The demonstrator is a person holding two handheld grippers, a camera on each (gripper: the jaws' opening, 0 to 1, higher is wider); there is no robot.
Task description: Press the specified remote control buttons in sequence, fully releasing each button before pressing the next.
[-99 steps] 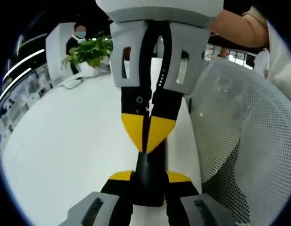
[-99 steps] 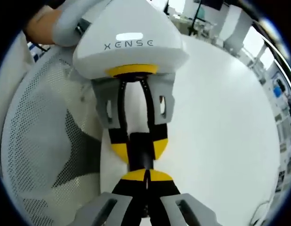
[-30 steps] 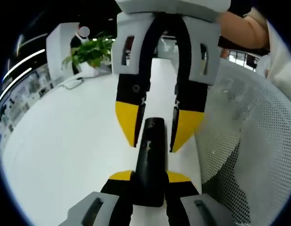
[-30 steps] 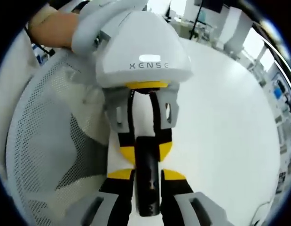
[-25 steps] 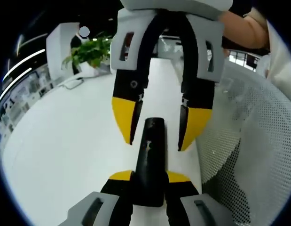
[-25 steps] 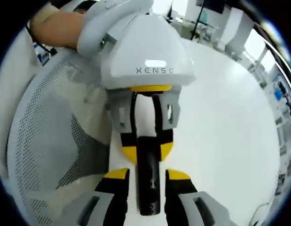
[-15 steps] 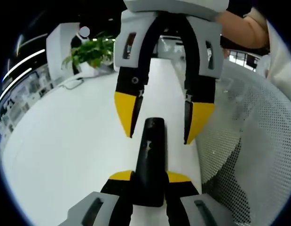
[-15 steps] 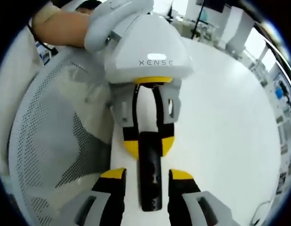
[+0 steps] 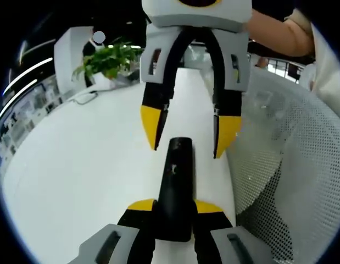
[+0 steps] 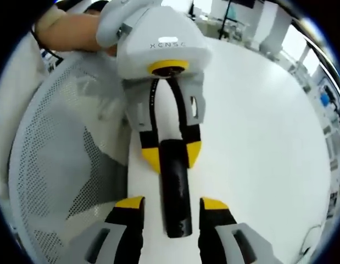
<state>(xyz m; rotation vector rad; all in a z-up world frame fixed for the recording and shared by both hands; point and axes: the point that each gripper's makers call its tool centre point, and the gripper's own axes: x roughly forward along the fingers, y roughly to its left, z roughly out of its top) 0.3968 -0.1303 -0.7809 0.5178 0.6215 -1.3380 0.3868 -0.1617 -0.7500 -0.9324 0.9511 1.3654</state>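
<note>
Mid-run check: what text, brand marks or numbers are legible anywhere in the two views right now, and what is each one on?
"XENSE": on the white housing of the left claw, seen in the right gripper view.
Remote control: no legible button labels or markings; too dark and blurred to read.
Right claw: no readable text on the part seen in the left gripper view.

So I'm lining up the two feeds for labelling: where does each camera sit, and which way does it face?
Left gripper view: rides the left tongs, looking along the black remote they clamp, toward the open right tongs; a forearm shows.
Right gripper view: rides the right tongs, facing back at the left tongs; a forearm shows.
Shared: the remote, both tongs, the white table, the mesh chair.
</note>
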